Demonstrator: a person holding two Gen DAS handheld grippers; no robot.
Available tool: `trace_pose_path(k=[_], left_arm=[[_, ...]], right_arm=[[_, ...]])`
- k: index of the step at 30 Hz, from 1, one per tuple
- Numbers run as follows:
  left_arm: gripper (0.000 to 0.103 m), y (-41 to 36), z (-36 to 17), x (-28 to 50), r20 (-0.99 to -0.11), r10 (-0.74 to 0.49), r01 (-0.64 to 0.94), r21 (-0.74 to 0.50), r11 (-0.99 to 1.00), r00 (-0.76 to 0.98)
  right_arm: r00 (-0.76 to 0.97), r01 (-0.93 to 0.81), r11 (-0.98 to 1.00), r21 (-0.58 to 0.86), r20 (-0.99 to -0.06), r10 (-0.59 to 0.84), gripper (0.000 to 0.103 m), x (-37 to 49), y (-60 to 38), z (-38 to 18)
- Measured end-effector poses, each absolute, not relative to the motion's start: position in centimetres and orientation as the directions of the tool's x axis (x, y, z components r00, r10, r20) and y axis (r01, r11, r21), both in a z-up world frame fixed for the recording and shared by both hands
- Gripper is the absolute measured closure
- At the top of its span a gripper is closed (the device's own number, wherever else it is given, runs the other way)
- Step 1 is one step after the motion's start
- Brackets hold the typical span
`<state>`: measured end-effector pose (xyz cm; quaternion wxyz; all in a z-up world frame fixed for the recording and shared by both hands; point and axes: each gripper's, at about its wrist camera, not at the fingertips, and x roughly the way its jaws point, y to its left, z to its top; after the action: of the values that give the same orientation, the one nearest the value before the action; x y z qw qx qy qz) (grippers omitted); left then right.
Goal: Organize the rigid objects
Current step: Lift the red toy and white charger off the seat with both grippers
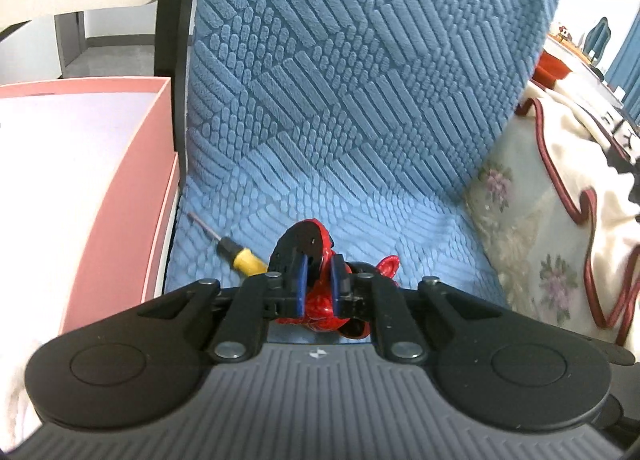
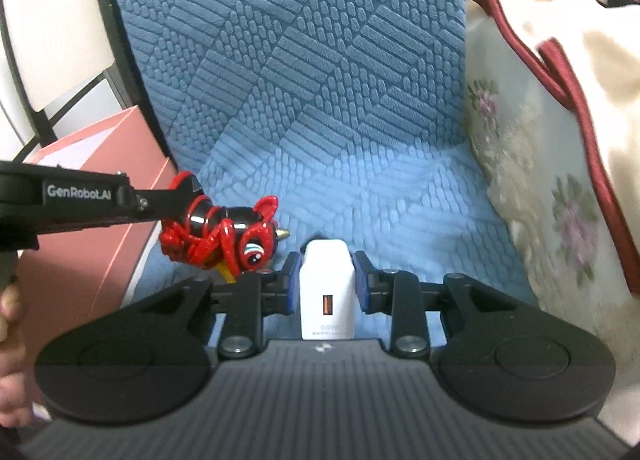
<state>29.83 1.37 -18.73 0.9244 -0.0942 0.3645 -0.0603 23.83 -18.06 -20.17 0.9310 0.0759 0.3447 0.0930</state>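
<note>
1. The left tongs (image 1: pixel 319 280) are clenched on a glossy red-and-black toy (image 1: pixel 320 306), held just above a blue chair seat (image 1: pixel 420 228); in the right wrist view the toy (image 2: pixel 224 238) shows a painted eye, curled red ridges and a small gold tip.
2. The right tongs (image 2: pixel 326 280) are set around a smooth white charger (image 2: pixel 327 292), with narrow gaps seen at both pads, so the charger is not gripped. It lies on the seat. An orange port is seen on it, and faint grey print that seems to read "68W".
3. "GenRobot.AI" is printed in white on the left tongs' black arm.
4. A screwdriver (image 1: pixel 230 246) with a yellow handle, black collar and thin metal shaft lies on the seat, just left of the toy.
5. The seat and backrest (image 1: pixel 360 60) are covered in plush blue fabric, embossed with bars and pebbles.
6. A pink box (image 1: pixel 132 180) stands left of the chair; a cream floral cloth (image 1: pixel 560 200) with dark red piping is draped at the right.
</note>
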Motion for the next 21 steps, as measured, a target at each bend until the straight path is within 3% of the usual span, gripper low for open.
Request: trace_pose_path(k=[14,21], left_arm=[[0.09,0.8,-19.9,22.8,-0.705,-0.176,0.02,-0.224,0.974,0.687],[0.089,1.1,-19.8,22.6,-0.753,-0.173,0.063,-0.172,0.983,0.635]], right_arm=[[0.76,-0.106,0.988,0.108,-0.632,0.151,0.072,16.6,-15.3,-20.7],[0.737,-0.126,0.986,0.109,-0.655,0.166,0.071,15.3,-15.4,-21.1]])
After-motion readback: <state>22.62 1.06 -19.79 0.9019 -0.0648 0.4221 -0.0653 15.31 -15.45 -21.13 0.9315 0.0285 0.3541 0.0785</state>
